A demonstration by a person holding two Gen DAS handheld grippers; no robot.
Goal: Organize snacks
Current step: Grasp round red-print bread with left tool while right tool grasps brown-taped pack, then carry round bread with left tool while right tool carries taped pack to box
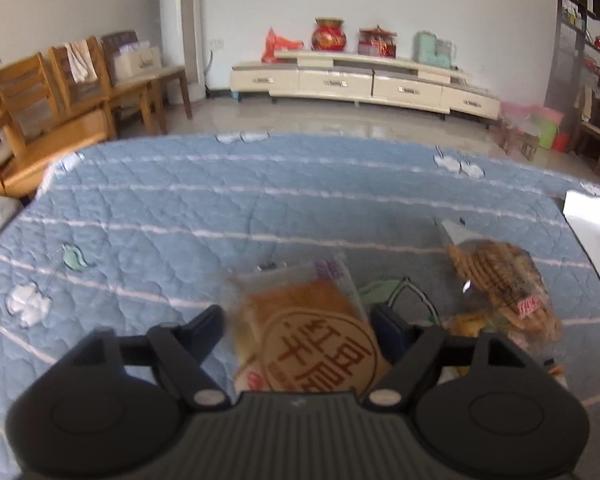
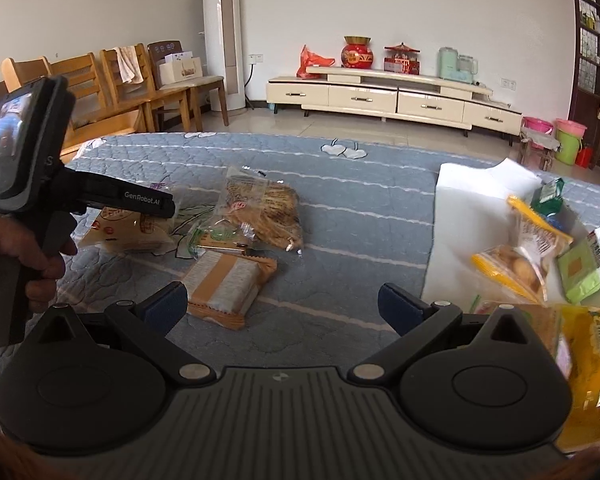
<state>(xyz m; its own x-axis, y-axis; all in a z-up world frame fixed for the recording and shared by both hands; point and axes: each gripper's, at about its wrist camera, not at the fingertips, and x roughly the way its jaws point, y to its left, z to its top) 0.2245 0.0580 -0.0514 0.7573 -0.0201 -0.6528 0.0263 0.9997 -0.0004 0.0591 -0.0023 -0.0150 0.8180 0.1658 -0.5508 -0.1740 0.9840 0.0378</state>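
Observation:
In the left wrist view my left gripper (image 1: 298, 320) has its fingers on both sides of a bread packet (image 1: 308, 336) with a round brown label; whether they press it I cannot tell. The same packet (image 2: 128, 230) shows under the left gripper body (image 2: 100, 196) in the right wrist view. A clear bag of brown biscuits (image 1: 500, 276) lies to the right, also seen from the right wrist (image 2: 268, 212). My right gripper (image 2: 282, 306) is open and empty above the blue quilt, beside an orange wafer packet (image 2: 230, 284).
A white sheet (image 2: 464, 216) on the right holds several snack packets, among them a yellow bag (image 2: 524, 252), a green packet (image 2: 584, 268) and a large yellow bag (image 2: 592, 376). A green-labelled packet (image 2: 216, 238) lies between the bread and biscuits. Wooden chairs (image 2: 100, 88) stand beyond the quilt's far left.

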